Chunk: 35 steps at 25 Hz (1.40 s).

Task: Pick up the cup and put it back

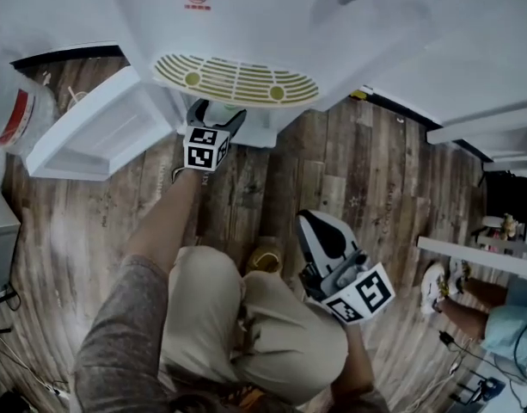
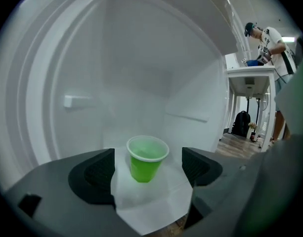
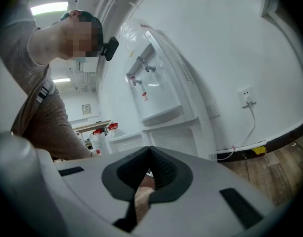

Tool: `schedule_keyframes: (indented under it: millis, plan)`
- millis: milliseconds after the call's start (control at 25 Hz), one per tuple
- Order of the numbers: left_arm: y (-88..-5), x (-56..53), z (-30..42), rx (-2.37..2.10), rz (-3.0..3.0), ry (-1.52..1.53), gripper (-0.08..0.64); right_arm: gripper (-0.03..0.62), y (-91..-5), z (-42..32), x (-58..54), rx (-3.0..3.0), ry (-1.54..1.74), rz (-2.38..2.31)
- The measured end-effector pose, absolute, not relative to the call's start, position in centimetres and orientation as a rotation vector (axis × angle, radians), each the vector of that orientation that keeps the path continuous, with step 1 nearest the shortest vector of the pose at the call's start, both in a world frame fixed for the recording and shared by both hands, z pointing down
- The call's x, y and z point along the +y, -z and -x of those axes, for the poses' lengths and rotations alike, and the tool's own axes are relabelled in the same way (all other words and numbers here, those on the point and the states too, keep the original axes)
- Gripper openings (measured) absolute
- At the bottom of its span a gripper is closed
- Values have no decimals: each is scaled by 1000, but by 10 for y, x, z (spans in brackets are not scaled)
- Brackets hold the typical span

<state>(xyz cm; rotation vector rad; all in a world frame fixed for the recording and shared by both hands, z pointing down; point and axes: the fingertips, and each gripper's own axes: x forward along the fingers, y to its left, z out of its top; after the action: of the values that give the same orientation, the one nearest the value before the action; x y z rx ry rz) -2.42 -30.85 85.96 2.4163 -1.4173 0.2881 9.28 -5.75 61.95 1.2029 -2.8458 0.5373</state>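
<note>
Inside the white water dispenser's lower compartment, the left tool has its jaws wide apart and grips nothing. The green cup stands upright on the compartment floor, in line with the gap and touching neither ribbed black jaw pad. The cup is thin translucent plastic, tapered, with a rolled rim. The compartment walls are smooth moulded white, with a small ledge on each side.

In the head view, the left tool reaches in beside the open cabinet door, a flat white panel swung out to its left. A yellowish slotted drip grille overhangs the opening.

The right tool is held back beside the person's khaki trouser leg, above the wood-plank floor and well apart from the dispenser. Its jaws are closed together on nothing. The right gripper view shows a wall socket with a hanging cable past the dispenser.
</note>
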Motion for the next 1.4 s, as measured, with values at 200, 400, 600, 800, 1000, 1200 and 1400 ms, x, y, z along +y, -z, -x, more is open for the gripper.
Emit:
schedule_keyframes:
  millis: [200,400,600,800,1000,1200,1400]
  plan:
    - [-882,-332,17,-1429,-2372,-312,408,2,-624,-99,-56,-2822,-556,-1218]
    - [-894,-343,13,-1462,-2364,-360,408,2,-631,-102,-56,-2808,-575,-1203]
    - [-889,-352,10,-1491,-2369,-363,383,2,-633,-105,-58,-2803,-578,-1203]
    - [-882,-352,13,-1503,-2375,-351,331,2,-634,-103,-59,-2809,-588,-1190]
    - [-875,-348,11,-1485,-2406,-347,318,2,-635,-103,-59,-2810,-600,-1198]
    - [-853,-338,10,-1459,-2439,-301,315,2,-634,-97,-60,-2806,-588,-1192]
    - [-820,-315,14,-1385,-2481,-242,315,2,-637,-93,-61,-2776,-559,-1189]
